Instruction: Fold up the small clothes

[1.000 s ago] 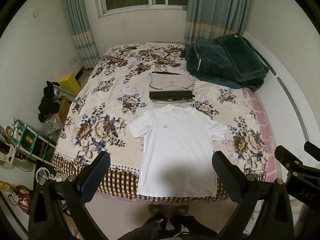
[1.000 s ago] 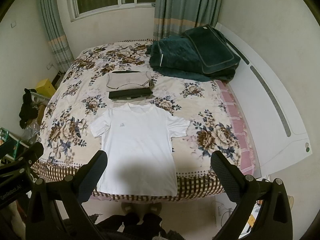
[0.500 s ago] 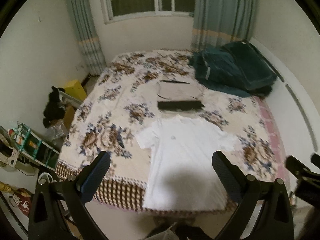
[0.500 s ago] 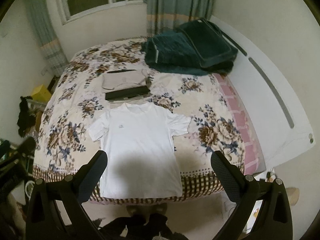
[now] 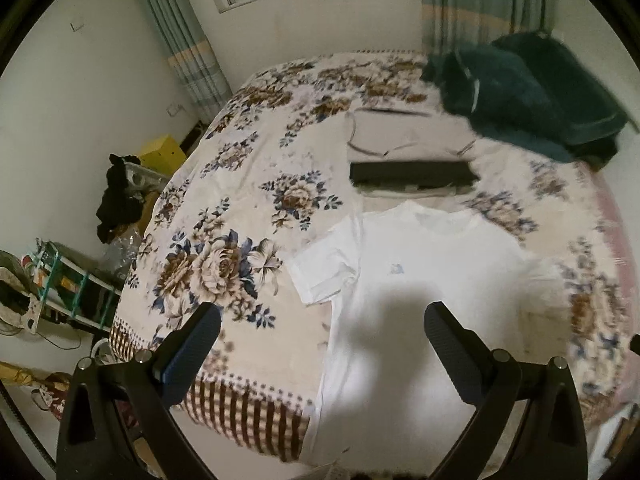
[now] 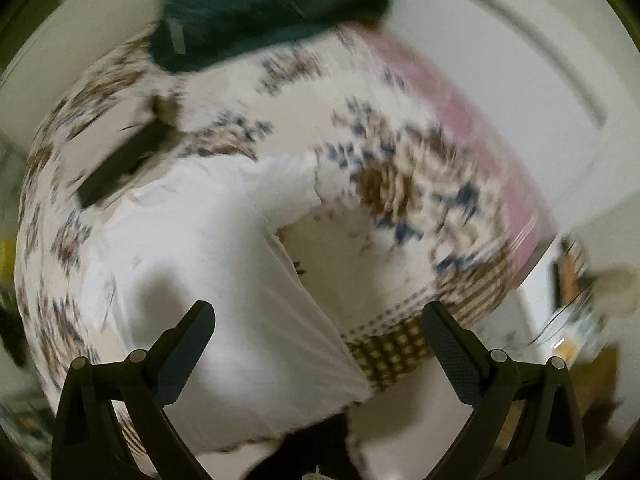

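Note:
A white t-shirt point(image 5: 424, 280) lies flat, front up, on the floral bed, its hem hanging over the near edge. It also shows in the blurred right wrist view point(image 6: 208, 256). My left gripper point(image 5: 320, 340) is open and empty above the shirt's left side, near its left sleeve point(image 5: 324, 268). My right gripper point(image 6: 318, 338) is open and empty above the shirt's lower right side, below its right sleeve point(image 6: 284, 192).
A folded beige garment point(image 5: 404, 132) and a folded black one point(image 5: 412, 172) lie beyond the shirt's collar. A dark green blanket point(image 5: 528, 92) is heaped at the far right. Shelves and clutter point(image 5: 60, 280) stand left of the bed point(image 5: 240, 184). A white headboard point(image 6: 520, 80) runs along the right.
Both grippers have moved down and closer to the bed. The left has swung toward the shirt's left side, the right toward its right side, now blurred by motion. Both stay open.

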`<state>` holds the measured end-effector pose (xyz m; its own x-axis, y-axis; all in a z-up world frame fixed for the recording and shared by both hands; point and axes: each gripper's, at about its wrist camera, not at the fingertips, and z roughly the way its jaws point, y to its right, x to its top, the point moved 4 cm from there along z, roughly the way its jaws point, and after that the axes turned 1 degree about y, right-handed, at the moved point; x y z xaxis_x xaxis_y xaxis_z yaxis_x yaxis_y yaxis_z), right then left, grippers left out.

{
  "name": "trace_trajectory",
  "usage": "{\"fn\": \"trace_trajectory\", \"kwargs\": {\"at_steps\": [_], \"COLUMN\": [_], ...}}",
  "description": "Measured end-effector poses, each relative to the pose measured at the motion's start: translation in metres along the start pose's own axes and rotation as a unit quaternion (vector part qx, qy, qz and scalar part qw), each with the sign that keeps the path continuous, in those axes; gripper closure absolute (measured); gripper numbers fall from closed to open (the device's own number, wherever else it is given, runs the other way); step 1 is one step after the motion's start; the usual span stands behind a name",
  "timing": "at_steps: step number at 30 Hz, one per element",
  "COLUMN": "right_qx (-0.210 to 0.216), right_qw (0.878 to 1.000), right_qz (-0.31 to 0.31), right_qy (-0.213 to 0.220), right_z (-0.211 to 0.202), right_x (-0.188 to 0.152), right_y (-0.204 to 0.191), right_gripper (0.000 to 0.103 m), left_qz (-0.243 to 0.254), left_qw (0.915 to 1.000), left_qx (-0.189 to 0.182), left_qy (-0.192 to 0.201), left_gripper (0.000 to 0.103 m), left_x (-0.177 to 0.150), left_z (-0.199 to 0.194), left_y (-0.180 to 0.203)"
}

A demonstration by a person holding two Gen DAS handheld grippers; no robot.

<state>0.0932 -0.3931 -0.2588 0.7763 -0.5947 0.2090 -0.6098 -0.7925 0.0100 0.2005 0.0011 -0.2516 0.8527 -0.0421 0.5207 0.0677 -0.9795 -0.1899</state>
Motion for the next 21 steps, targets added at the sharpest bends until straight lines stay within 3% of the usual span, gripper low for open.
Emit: {"fn": "trace_trajectory", "kwargs": {"at_steps": [4, 6, 8, 11, 14, 17, 19, 20, 21], "right_qx": [0.049, 0.089, 0.126, 0.172, 0.189, 0.220, 0.222, 0.216, 0.214], "right_qw": [0.991, 0.981, 0.970, 0.954, 0.942, 0.922, 0.916, 0.917, 0.918], "right_qz": [0.108, 0.156, 0.187, 0.224, 0.257, 0.303, 0.322, 0.327, 0.328], "right_qy": [-0.065, -0.078, -0.087, -0.099, -0.107, -0.099, -0.089, -0.080, -0.072], "right_z": [0.125, 0.185, 0.239, 0.315, 0.371, 0.408, 0.420, 0.423, 0.421], "right_x": [0.026, 0.035, 0.046, 0.058, 0.065, 0.069, 0.071, 0.073, 0.075], "right_y": [0.040, 0.054, 0.058, 0.051, 0.036, 0.023, 0.016, 0.013, 0.010], "right_gripper": [0.002, 0.012, 0.019, 0.019, 0.019, 0.023, 0.037, 0.055, 0.084], "left_qz": [0.007, -0.002, -0.013, -0.022, -0.045, -0.073, -0.096, -0.107, -0.112], "left_qw": [0.9982, 0.9965, 0.9942, 0.9912, 0.9868, 0.9818, 0.9786, 0.9774, 0.9769], "left_qx": [0.035, 0.043, 0.042, 0.046, 0.055, 0.056, 0.051, 0.047, 0.043], "left_qy": [-0.049, -0.072, -0.099, -0.123, -0.146, -0.166, -0.174, -0.176, -0.177], "left_gripper": [0.000, 0.000, 0.000, 0.000, 0.000, 0.000, 0.000, 0.000, 0.000], "left_x": [-0.009, -0.017, -0.029, -0.041, -0.057, -0.068, -0.075, -0.080, -0.081], "left_z": [0.082, 0.115, 0.154, 0.195, 0.240, 0.271, 0.287, 0.292, 0.296], "left_y": [0.030, 0.040, 0.050, 0.057, 0.057, 0.054, 0.050, 0.047, 0.048]}}
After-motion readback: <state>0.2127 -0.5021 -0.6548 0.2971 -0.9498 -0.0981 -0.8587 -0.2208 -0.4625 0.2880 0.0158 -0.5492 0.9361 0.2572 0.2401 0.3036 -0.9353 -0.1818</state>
